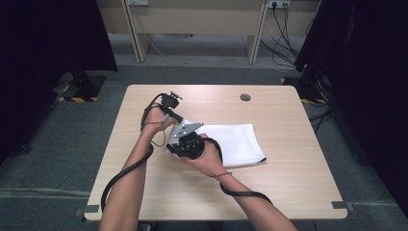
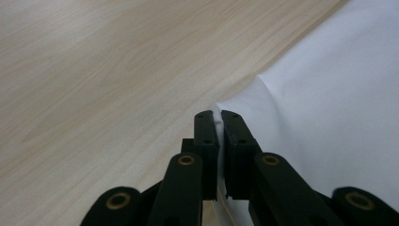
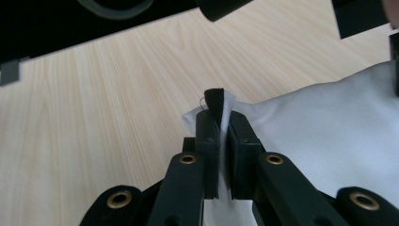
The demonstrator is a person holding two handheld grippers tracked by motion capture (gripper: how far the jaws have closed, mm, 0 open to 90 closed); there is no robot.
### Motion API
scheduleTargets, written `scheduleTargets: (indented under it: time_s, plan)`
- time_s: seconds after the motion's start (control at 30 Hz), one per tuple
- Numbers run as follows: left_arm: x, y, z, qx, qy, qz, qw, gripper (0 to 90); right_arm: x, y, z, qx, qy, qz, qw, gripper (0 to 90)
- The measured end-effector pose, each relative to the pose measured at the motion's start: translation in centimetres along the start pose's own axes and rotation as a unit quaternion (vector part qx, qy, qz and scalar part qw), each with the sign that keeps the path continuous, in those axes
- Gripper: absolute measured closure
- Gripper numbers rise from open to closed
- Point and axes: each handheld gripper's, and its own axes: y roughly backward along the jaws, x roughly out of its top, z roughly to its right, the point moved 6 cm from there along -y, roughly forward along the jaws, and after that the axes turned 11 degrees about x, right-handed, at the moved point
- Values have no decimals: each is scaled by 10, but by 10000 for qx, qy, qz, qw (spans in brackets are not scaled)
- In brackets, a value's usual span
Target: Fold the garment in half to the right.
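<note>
From the high view, a folded white cloth lay near the middle of the desk, a little toward its near edge, with its dark-trimmed side at the right. Both hands worked at the cloth's left end: the left tool at the far-left corner, the right tool at the near-left corner. In the left tool view, the left tool was closed, a thin fold of cloth pinched between its tips, bare desk beside it. In the right tool view, the right tool was likewise clamped on the cloth, a corner with dark trim poking up past the tips. To do the lift well, both hands probably needed to rise evenly, keeping the edge taut between them so neither corner slipped free.
</note>
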Motion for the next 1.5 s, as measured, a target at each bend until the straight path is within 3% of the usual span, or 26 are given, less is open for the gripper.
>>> scheduleTargets:
  time_s: [0.53, 0.87, 1.5]
  plan:
    - [15, 21, -6, 190, -34, -141, 9997, 853, 26, 19, -5, 77, -66, 502, 9987, 853]
    - [20, 27, -10, 278, -132, -217, 9993, 854, 37, 18, -6, 68, -68, 620, 9980, 853]
    - [24, 38, -17, 428, -137, -274, 9986, 854, 54, 22, -9, 45, -59, 832, 9965, 854]
